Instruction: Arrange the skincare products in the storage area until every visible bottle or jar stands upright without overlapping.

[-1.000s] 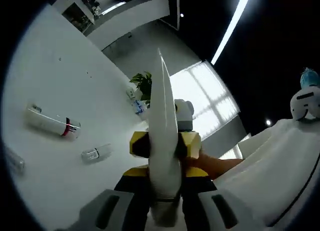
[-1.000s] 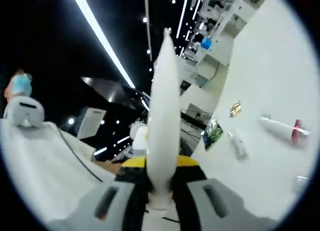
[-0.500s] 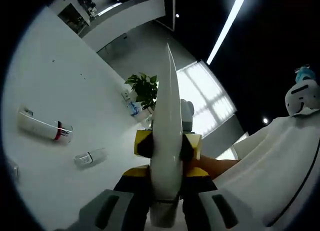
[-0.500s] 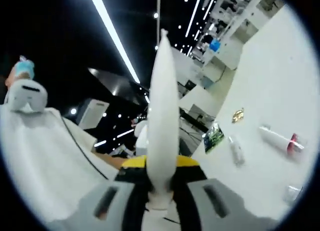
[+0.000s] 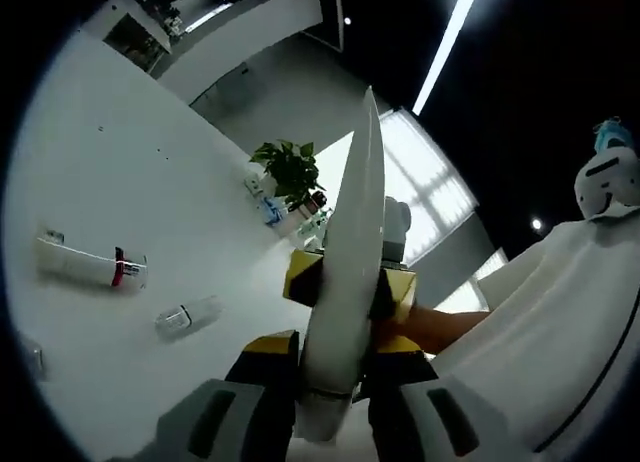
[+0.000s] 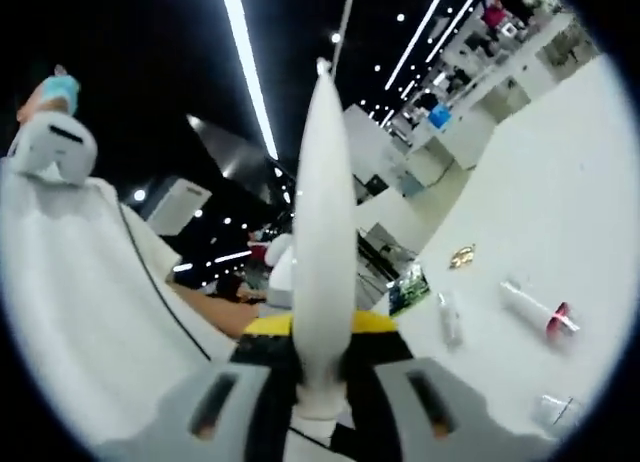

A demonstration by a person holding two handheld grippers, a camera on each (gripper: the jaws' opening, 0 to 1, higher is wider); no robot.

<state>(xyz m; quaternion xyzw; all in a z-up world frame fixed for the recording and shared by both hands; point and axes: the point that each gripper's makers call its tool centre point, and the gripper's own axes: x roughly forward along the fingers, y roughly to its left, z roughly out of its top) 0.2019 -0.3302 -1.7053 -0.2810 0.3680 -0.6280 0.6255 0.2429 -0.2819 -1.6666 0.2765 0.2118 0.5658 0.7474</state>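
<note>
In the left gripper view, my left gripper points up and away from the white table, its two white jaws pressed together with nothing between them. A white tube with a red band lies on its side at the left, and a small clear bottle lies nearer. In the right gripper view, my right gripper is likewise shut and empty. The same white tube, the small clear bottle and a gold-topped jar rest on the table at the right.
A potted plant and small bottles stand at the table's far end. Another clear item lies near the table's edge. A person in white clothing is close behind; their hand holds the other gripper's yellow-black body.
Both views have swung and rolled a little with the hands. The tube and bottles lie where they were. Both grippers stay shut.
</note>
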